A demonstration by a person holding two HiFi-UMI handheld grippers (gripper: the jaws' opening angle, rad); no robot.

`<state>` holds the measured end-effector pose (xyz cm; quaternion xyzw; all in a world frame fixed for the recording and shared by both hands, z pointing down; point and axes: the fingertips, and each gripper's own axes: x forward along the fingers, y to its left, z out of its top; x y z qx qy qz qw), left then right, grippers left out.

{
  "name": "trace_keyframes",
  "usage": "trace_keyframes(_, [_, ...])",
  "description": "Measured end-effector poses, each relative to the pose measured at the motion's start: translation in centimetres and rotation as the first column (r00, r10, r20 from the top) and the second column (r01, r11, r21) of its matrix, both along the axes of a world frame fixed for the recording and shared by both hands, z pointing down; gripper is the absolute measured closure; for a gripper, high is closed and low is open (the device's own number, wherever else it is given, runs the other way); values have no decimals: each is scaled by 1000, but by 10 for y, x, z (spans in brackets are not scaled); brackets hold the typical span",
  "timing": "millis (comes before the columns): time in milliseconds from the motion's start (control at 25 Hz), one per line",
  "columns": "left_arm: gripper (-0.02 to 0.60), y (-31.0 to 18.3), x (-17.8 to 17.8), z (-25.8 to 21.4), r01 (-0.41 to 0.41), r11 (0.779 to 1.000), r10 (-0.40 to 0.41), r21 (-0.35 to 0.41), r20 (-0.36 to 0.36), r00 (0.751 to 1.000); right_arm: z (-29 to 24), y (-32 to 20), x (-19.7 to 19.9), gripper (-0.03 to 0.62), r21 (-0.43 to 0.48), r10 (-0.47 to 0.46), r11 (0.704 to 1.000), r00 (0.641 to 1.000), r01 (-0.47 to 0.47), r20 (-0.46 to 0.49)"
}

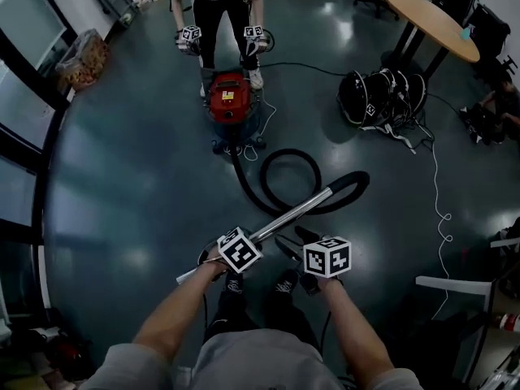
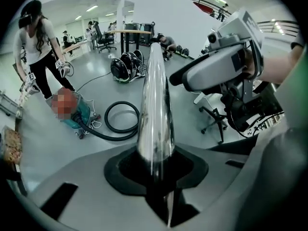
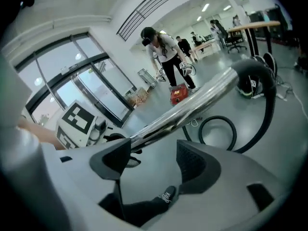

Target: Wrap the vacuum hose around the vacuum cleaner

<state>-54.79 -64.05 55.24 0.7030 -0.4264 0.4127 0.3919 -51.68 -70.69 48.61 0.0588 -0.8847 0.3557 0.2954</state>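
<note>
The left gripper [image 2: 156, 166] is pinched on the metal tube [image 2: 155, 100] at the hose's end. The right gripper [image 3: 151, 160] is spread wide with nothing between its pads, and the tube crosses just beyond them. The hose [image 1: 351, 185] lies looped on the floor [image 1: 122, 185] near the red vacuum cleaner [image 1: 230, 97].

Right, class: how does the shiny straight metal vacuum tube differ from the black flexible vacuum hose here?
The metal tube is silver, straight and held up, clamped in the left gripper; the black hose is dark, curled in a loop and mostly lies on the floor. Both belong to the red vacuum cleaner and join end to end.
</note>
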Motion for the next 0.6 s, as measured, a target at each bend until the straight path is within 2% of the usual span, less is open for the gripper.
trace_keyframes(80, [457,-6,2,1,19,1000,-19,3,5,1000,5,-8,-9,289,-77,69,995,997,-66,42])
trace_keyframes(280, [457,-18,13,1,54,999,-54,-6,6,999,14,-32,-26,256,-148,176,975,983,-167,47])
trace_keyframes(440, [457,-24,28,-1,41,999,-41,-12,7,999,27,-38,-36,256,-275,256,931,966,-240,26])
trace_keyframes(520, [457,-24,33,1,31,999,-31,-13,-1,1000,33,-41,-36,265,-303,297,911,955,-280,12])
trace_keyframes(560, [457,-24,34,2,33,999,-33,-14,-7,999,35,-42,-35,322,-312,316,902,949,-299,4])
trace_keyframes(600, [456,-24,34,3,39,999,-39,-13,-15,999,36,-43,-35,341,-319,330,894,944,-314,-4])
